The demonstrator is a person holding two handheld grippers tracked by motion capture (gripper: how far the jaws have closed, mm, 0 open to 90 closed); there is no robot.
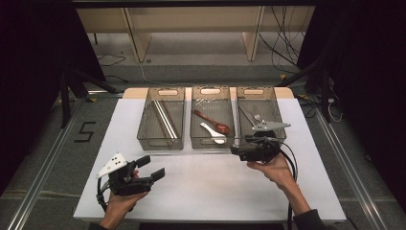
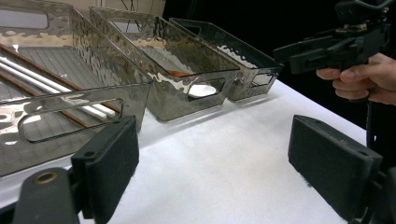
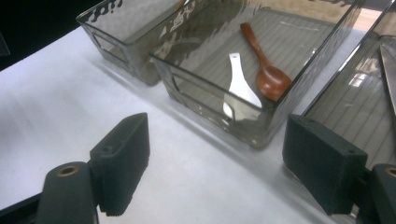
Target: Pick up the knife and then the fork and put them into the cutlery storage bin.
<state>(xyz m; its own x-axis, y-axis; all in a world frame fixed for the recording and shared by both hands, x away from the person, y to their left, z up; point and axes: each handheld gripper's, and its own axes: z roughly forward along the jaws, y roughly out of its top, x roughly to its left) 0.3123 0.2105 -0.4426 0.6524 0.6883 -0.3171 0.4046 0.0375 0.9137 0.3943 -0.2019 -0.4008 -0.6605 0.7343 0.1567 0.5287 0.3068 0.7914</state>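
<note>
On the white table [image 1: 206, 187], 3 smoked bins [image 1: 211, 122] stand in a row — middle holds wooden spoon [image 3: 268, 77] and white spoon [image 3: 240, 86]. Left gripper [image 1: 152, 167] and right gripper [image 3: 215, 158] spread, empty; right-bin contents unclear.

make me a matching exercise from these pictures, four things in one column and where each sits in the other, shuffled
Things
1. brown wooden spoon
2. long white and brown chopsticks
3. silver metal fork
4. left tool

Places
A. left clear smoky plastic bin
B. over the white table cover, open
C. middle bin, beside a white ceramic spoon
D. right bin

Pairs: 1-C, 2-A, 3-D, 4-B
</note>
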